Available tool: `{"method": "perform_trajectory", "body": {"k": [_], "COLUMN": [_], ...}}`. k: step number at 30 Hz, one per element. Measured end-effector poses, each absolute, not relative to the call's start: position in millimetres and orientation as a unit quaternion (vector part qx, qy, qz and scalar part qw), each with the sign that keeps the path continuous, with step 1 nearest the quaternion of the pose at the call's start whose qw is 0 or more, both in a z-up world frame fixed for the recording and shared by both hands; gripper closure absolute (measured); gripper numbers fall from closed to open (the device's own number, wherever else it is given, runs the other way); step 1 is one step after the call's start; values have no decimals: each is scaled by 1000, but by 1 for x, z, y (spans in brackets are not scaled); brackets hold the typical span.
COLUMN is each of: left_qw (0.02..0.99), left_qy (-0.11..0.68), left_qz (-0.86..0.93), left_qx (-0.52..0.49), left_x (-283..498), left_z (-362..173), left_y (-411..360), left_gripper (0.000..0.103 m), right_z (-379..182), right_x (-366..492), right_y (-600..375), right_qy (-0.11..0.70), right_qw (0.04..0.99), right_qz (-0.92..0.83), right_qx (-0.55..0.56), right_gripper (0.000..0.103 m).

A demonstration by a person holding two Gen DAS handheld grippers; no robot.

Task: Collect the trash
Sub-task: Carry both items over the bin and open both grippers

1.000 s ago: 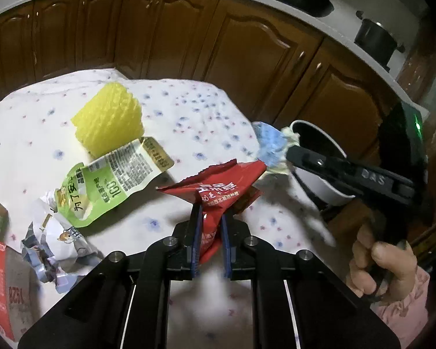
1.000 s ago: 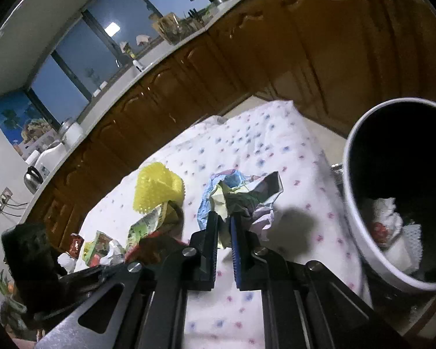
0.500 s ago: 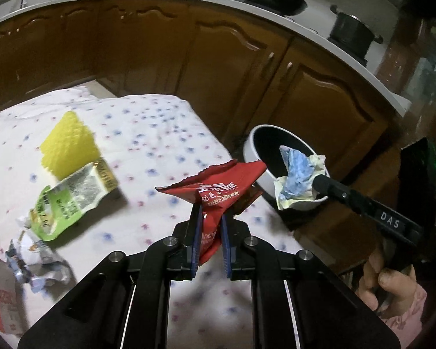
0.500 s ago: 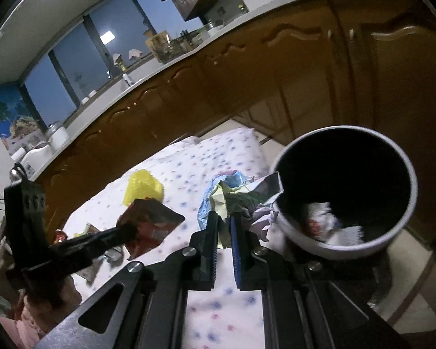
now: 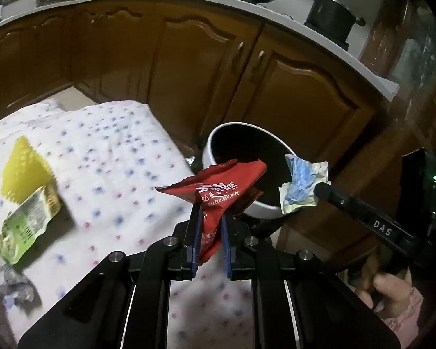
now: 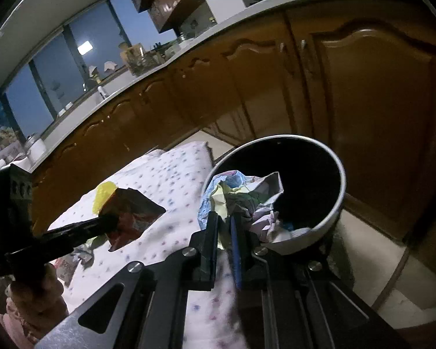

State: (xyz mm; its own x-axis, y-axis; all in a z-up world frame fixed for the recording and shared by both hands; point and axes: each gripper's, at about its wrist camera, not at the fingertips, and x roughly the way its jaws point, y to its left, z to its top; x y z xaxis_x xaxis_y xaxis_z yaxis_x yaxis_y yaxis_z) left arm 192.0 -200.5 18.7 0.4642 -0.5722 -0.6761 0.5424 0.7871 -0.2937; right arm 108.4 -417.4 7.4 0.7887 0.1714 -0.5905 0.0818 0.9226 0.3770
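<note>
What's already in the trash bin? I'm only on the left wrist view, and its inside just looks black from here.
Observer: In the right wrist view, the bin has pale crumpled scraps lying at its bottom.
Operator: Is the right gripper actually clamping its paper?
Observer: Yes. The right gripper is shut on the crumpled paper, with both fingers pressed against the wad, which seems to reach over the bin's near rim.
</note>
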Motion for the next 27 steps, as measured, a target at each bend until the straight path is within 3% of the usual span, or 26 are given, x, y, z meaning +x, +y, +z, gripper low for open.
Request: {"method": "perform_trajectory", "body": {"k": [27], "left_qw": [825], "left_qy": [446], "left_qz": [-345], "left_qx": [33], "left_x": [248], "left_z": [2], "left_y": [-305], "left_gripper": [92], "right_z": [-13], "right_x": [157], "right_y": [-454], "right_qy": [378], "right_qw": [912], "right_qz": [-10], "right_qx": [160], "right_gripper": [93]}}
